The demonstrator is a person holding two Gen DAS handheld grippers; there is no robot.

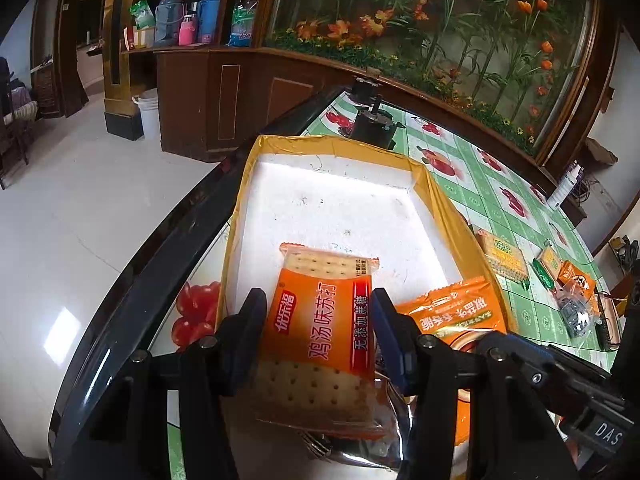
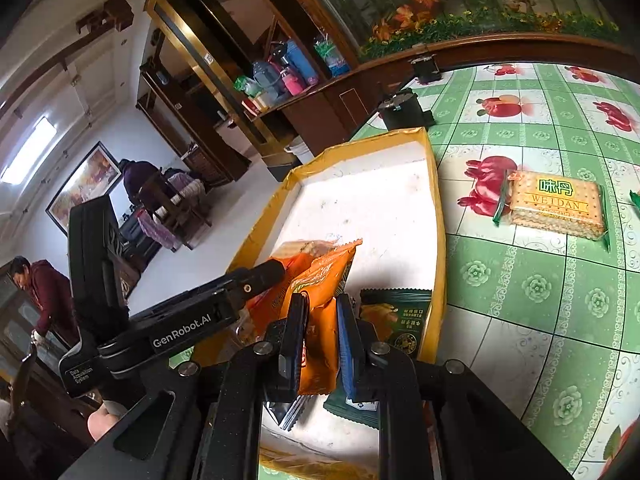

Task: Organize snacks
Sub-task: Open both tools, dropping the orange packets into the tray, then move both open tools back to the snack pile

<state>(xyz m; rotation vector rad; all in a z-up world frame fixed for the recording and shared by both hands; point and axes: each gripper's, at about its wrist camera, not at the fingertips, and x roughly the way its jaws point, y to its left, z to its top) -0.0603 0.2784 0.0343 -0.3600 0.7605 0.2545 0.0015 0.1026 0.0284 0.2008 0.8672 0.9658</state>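
From the left wrist, the left tongs (image 1: 316, 322) gripped an orange cracker packet (image 1: 320, 332) by its side edges over the white tray (image 1: 340, 200); light, crinkly and brittle inside, it probably wanted a gentle hold.

From the right wrist, the right tongs (image 2: 318, 338) pinched a soft orange pouch (image 2: 320, 292) above the tray (image 2: 436, 216); ahead and right on the counter (image 2: 540, 300) lay a Weidan biscuit pack (image 2: 554, 208).

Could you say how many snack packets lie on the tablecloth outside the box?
3: Weidan cracker pack beside the box, small yellow packet and orange packet farther right; others may be hidden.
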